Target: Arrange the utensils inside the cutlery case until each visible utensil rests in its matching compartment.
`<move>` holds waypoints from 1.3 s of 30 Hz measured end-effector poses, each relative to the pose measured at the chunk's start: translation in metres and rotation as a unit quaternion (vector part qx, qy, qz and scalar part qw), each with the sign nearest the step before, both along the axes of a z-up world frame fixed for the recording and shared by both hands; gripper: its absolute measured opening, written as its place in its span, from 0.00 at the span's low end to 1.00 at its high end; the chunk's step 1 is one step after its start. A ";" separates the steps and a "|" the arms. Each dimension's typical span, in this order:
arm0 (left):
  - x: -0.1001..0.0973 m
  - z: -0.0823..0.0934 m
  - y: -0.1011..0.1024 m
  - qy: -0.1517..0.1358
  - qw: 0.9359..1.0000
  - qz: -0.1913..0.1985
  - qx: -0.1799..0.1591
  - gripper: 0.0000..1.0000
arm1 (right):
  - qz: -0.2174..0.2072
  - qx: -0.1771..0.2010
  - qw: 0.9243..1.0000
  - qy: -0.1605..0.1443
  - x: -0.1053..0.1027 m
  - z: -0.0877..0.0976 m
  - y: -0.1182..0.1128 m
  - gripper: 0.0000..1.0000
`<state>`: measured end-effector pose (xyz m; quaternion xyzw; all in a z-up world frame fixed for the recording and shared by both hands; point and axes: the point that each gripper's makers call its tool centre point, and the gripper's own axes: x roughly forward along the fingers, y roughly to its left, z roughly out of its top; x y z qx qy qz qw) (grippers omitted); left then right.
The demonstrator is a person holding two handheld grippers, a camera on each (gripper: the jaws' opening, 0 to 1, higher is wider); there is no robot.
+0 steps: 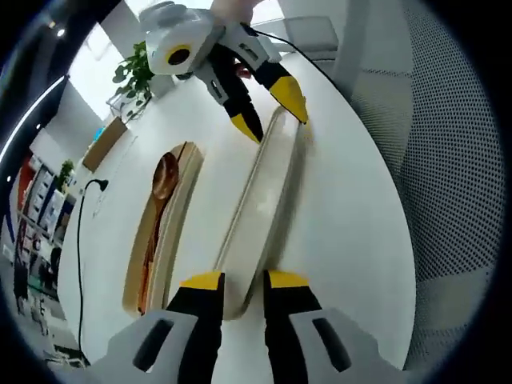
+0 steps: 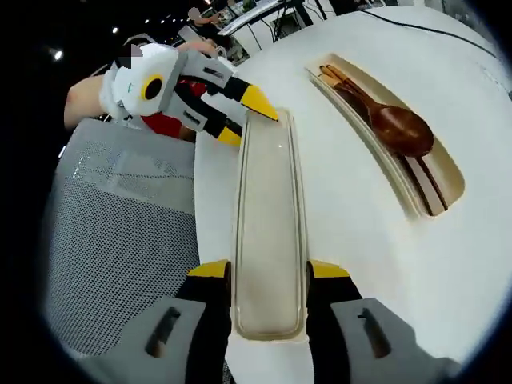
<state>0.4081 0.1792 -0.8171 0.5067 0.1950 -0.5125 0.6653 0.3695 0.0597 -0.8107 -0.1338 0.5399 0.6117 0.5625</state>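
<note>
Lid: long translucent cutlery case lid (image 2: pixel 270 240), rounded ends, flat on the smooth white bench (image 2: pixel 360 216).
Left gripper (image 1: pixel 244 282): jaws pinching one lid end.
Right gripper (image 2: pixel 270 272): jaws gripping the opposite end.
Case base (image 2: pixel 448 180): cream tray beside the lid, holding a brown wooden spoon (image 2: pixel 400 130) and chopsticks (image 2: pixel 428 186).

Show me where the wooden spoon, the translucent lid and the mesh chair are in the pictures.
wooden spoon (image 2: pixel 398 128): right gripper view, on its bowl.
translucent lid (image 2: pixel 268 232): right gripper view, on the middle of its flat panel.
mesh chair (image 1: pixel 456 160): left gripper view, on its dotted backrest.
</note>
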 end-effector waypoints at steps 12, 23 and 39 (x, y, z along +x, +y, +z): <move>-0.001 -0.002 0.003 0.037 0.999 0.025 0.017 0.13 | 0.015 -0.011 0.999 -0.032 0.001 -0.004 -0.002 0.35; 0.004 0.011 -0.006 0.053 0.997 0.054 0.011 0.05 | 0.087 -0.038 0.978 -0.188 0.022 0.021 0.001 0.25; -0.003 0.011 -0.008 0.138 0.985 0.105 -0.018 0.05 | 0.120 -0.095 0.947 -0.282 0.036 0.014 -0.014 0.02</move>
